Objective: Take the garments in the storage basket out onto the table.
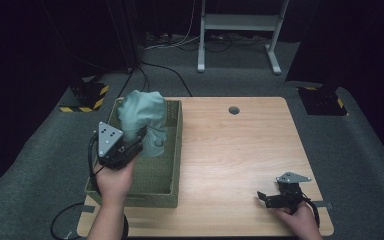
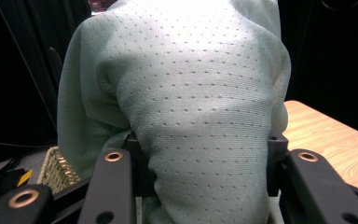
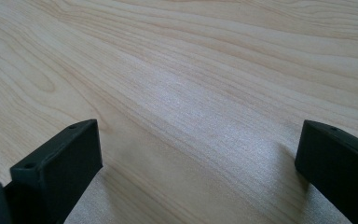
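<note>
Left gripper (image 1: 139, 139) clamped on cloth (image 1: 142, 117), lifted above basket (image 1: 175, 150), likely for removal. Right gripper (image 1: 266, 197) wide open, empty, parked right of basket on table (image 1: 230, 150).

Lab or recording studio: black curtains (image 1: 40, 45) across the upper frame, grey carpet (image 1: 45, 145), hazard-striped stand bases (image 1: 86, 96) at upper left and right, loose cables (image 1: 180, 42) by a white frame (image 1: 240, 30) at top centre, lone wooden table (image 1: 240, 150).
</note>
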Demonstrator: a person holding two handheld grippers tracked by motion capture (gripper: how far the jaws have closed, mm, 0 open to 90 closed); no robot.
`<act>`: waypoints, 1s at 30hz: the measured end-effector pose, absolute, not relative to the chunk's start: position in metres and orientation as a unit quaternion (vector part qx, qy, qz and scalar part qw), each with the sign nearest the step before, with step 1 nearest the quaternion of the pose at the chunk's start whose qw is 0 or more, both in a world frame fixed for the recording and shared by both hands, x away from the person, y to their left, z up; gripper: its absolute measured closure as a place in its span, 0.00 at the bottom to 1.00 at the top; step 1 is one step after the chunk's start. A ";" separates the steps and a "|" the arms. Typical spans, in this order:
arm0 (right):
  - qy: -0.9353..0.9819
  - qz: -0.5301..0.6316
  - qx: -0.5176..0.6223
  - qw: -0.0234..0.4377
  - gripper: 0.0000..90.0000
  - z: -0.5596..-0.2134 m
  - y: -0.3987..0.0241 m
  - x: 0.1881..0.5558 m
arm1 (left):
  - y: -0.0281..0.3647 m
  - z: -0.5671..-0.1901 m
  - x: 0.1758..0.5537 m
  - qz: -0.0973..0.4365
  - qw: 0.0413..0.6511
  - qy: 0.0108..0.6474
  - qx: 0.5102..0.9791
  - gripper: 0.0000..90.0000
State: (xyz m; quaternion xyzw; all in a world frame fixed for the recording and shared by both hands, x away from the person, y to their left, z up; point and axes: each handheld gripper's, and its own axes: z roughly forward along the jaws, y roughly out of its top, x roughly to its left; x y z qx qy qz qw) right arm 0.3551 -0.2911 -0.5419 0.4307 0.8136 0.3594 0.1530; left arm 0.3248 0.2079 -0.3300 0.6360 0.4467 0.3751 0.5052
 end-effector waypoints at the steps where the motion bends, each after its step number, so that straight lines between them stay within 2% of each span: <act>1: 0.814 0.359 0.431 0.153 0.00 -0.542 -0.291 0.355 | 0.207 -0.329 0.324 0.375 0.505 0.445 0.637 0.60; 30: 0.813 0.362 0.431 0.151 0.00 -0.542 -0.292 0.355 | 0.175 -0.315 0.320 0.371 0.535 0.407 0.641 0.60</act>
